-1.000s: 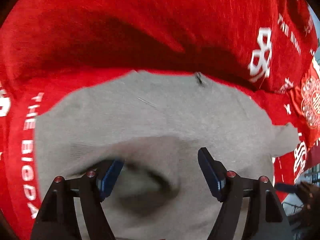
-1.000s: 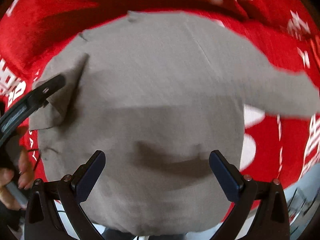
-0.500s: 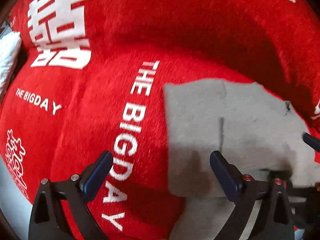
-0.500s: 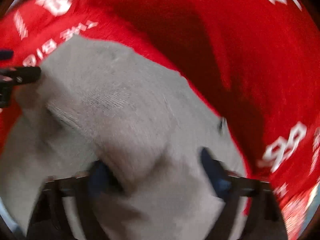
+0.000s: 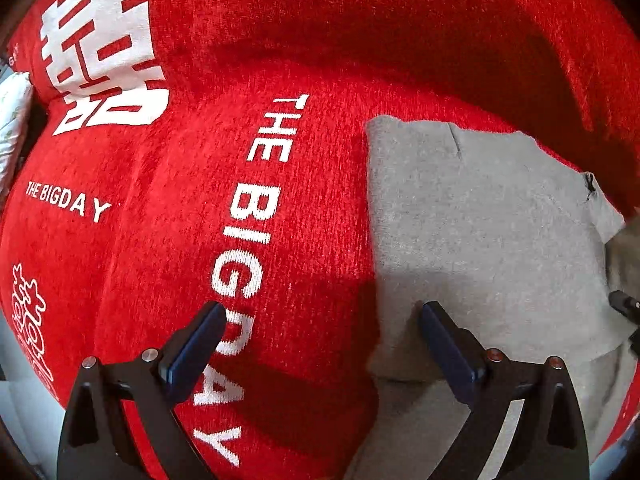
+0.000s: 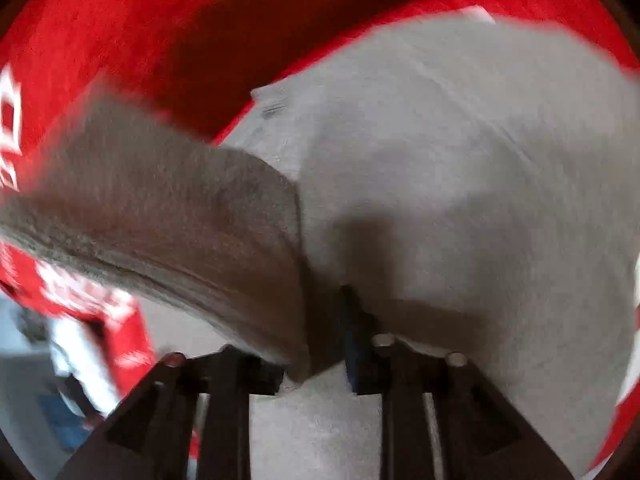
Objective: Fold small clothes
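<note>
A small grey garment (image 5: 472,224) lies on a red blanket (image 5: 168,240) with white lettering. My left gripper (image 5: 320,336) is open and empty, hovering over the garment's left edge, with its right finger (image 5: 448,348) above the grey cloth. In the blurred right wrist view my right gripper (image 6: 320,344) is shut on a fold of the grey garment (image 6: 460,184) and lifts a flap (image 6: 168,208) of it to the left. The other gripper's tip (image 5: 624,304) shows at the left wrist view's right edge.
The red blanket covers a soft, raised surface that rises behind the garment (image 5: 400,24). A white cloth (image 5: 12,120) lies at the far left edge. Pale floor (image 6: 24,376) shows below the blanket's edge at lower left.
My left gripper let go of the grey garment and moved left, off its edge. My right gripper closed on a fold of the garment and pulled a flap up.
</note>
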